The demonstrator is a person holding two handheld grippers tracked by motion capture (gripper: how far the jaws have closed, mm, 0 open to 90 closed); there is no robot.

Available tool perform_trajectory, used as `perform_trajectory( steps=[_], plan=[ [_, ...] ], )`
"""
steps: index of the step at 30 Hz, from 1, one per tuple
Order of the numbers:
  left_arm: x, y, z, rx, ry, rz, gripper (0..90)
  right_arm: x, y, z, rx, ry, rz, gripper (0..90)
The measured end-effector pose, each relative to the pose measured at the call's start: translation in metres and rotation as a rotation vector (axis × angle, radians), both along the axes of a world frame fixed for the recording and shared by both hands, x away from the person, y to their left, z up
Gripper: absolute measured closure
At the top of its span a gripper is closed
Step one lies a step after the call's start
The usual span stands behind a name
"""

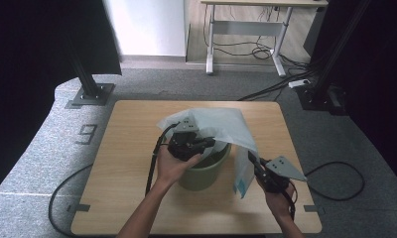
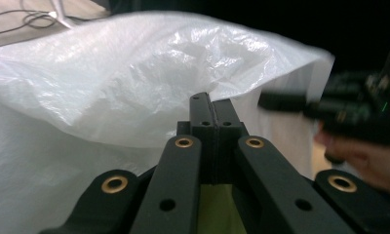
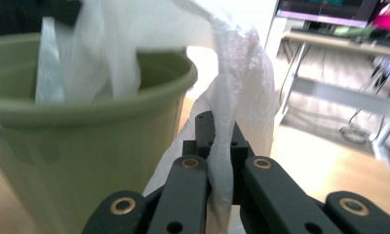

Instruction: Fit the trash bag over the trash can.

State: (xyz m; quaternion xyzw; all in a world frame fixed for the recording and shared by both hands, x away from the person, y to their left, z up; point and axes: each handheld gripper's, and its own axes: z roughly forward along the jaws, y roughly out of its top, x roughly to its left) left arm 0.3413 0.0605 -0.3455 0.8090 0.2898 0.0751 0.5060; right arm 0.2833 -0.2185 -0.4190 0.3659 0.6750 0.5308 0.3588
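Note:
A green plastic bucket [image 1: 206,171] stands in the middle of the wooden table [image 1: 132,148]. A white plastic bag [image 1: 221,124] lies draped over its mouth and hangs down its right side. My left gripper [image 1: 209,144] is above the bucket's rim, its jaws shut on the bag's film [image 2: 134,87], which creases at the tips [image 2: 213,102]. Right of the bucket, my right gripper [image 1: 252,158] is shut on a hanging strand of the bag [image 3: 246,73], which runs down between the jaws [image 3: 217,122]. The bucket [image 3: 86,136] is close on that view's left.
A white-legged desk [image 1: 251,29] with loose cables stands beyond the table. Black stand bases [image 1: 92,94] sit on the grey carpet at the table's far corners. A black cable [image 1: 335,178] loops on the floor at the right.

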Motion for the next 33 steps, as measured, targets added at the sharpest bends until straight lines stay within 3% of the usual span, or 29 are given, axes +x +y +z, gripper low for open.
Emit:
perform_trajectory(
  steps=[4,9,11,15,19,22,24,26,28,33],
  plan=[
    [-0.007,0.001,0.000,0.000,-0.005,-0.027,89.4,-0.007,-0.005,0.025,0.002,-0.060,0.008,88.5],
    [-0.008,0.009,0.001,-0.026,-0.018,-0.003,81.7,-0.008,0.001,0.046,-0.015,-0.090,0.039,88.5],
    [-0.008,0.011,0.001,-0.033,-0.035,0.022,72.7,-0.004,0.007,0.051,-0.028,-0.089,0.055,88.5],
    [-0.011,0.011,0.002,-0.032,-0.093,0.096,44.0,0.006,0.015,0.058,-0.035,-0.082,0.069,88.5],
    [-0.010,0.006,0.004,-0.023,-0.110,0.114,31.3,0.010,0.025,0.063,-0.075,-0.087,0.082,88.5],
    [-0.008,-0.003,0.005,-0.010,-0.122,0.120,28.6,0.009,0.031,0.065,-0.092,-0.088,0.096,88.6],
    [-0.006,-0.009,0.005,0.001,-0.123,0.125,30.6,0.007,0.033,0.066,-0.094,-0.091,0.101,88.6],
    [-0.004,-0.011,0.005,0.020,-0.137,0.156,40.7,0.006,0.034,0.068,-0.098,-0.098,0.109,88.6],
    [-0.002,-0.009,0.005,0.012,-0.132,0.171,51.4,0.004,0.033,0.069,-0.098,-0.100,0.111,88.6],
    [0.002,-0.005,0.004,-0.014,-0.069,0.128,79.0,-0.002,0.028,0.074,-0.094,-0.106,0.123,88.5]
  ],
)
